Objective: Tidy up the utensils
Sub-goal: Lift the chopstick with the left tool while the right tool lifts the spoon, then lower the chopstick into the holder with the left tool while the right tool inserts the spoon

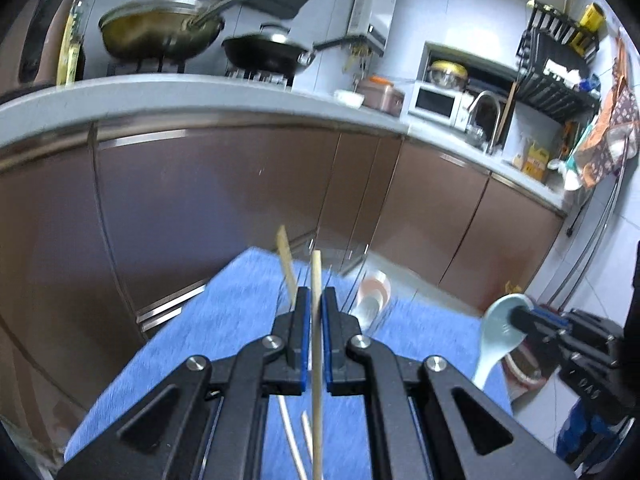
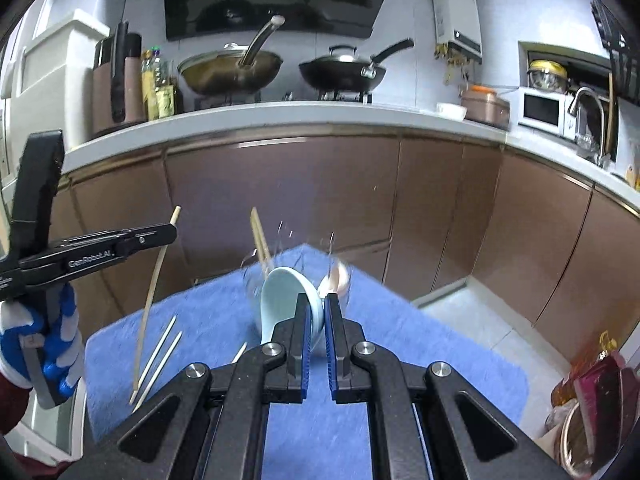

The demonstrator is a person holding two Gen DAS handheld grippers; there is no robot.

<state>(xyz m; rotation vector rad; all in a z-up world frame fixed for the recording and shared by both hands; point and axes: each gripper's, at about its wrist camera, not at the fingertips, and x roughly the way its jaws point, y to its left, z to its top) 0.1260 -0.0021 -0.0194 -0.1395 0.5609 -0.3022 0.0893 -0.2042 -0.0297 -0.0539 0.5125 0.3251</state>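
My left gripper [image 1: 316, 300] is shut on a wooden chopstick [image 1: 317, 344] and holds it upright above the blue mat [image 1: 224, 320]; it also shows in the right wrist view [image 2: 154, 280]. My right gripper [image 2: 318, 308] is shut on a pale blue ceramic spoon [image 2: 284, 300], also seen in the left wrist view [image 1: 500, 328]. A clear glass [image 2: 260, 276] at the mat's far end holds a chopstick [image 2: 260, 240]. A second glass [image 1: 372, 296] holds a white-pink spoon. Loose chopsticks [image 2: 160, 356] lie on the mat.
The mat covers a small table in front of brown kitchen cabinets [image 2: 320, 192]. A counter [image 2: 280, 120] behind carries two woks on a stove, a microwave and a sink tap. Floor tiles and a basket [image 2: 580, 420] lie at the right.
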